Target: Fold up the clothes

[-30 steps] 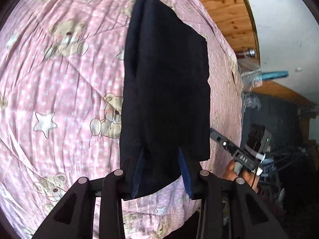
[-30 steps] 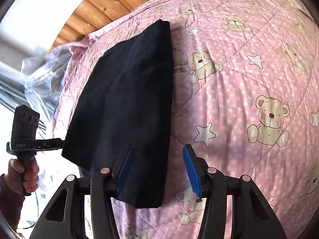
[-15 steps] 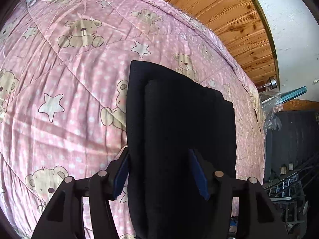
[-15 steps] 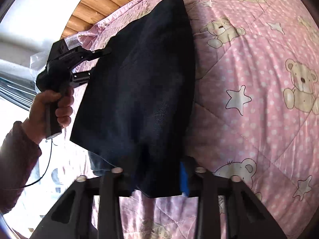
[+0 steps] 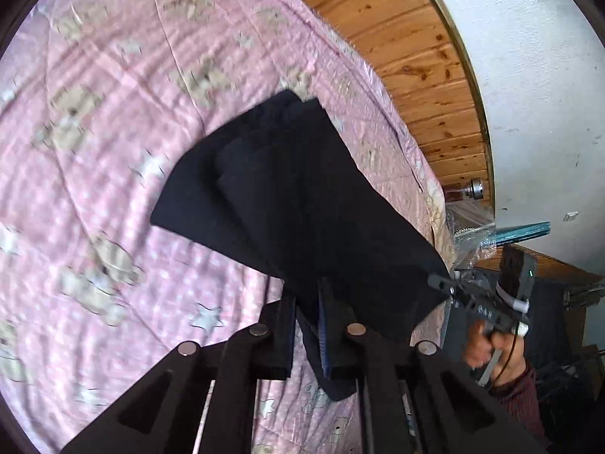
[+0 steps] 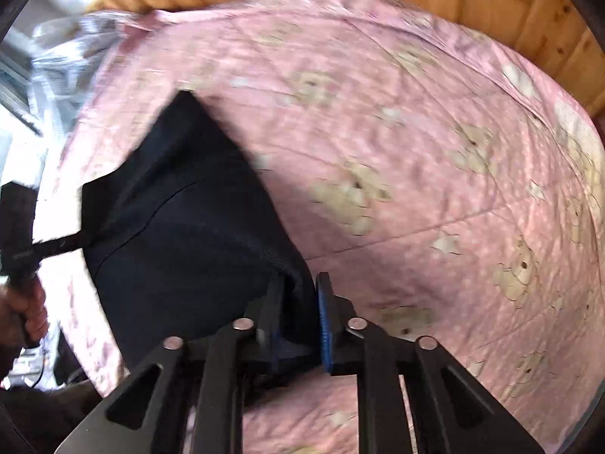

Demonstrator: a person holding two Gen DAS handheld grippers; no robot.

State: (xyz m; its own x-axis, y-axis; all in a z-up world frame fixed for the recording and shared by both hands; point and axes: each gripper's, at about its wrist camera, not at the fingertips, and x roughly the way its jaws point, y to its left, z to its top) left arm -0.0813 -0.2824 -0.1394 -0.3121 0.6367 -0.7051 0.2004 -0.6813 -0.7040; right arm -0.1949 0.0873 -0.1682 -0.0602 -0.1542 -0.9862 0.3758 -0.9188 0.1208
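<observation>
Above pink quilt (image 5: 94, 189), both hand-held grippers (image 5: 306, 325) (image 6: 298, 317) pinching dark garment (image 5: 302, 204).

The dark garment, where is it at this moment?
The dark garment is in the middle of the left wrist view, lifted over the pink quilt and pinched by the left gripper and the right gripper.

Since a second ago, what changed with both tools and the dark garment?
Both tools closed: the right tool, open a second ago, and the left tool, open half a second ago, now each pinch a near corner of the dark garment. It has swung askew. The pink quilt is unchanged.
</observation>
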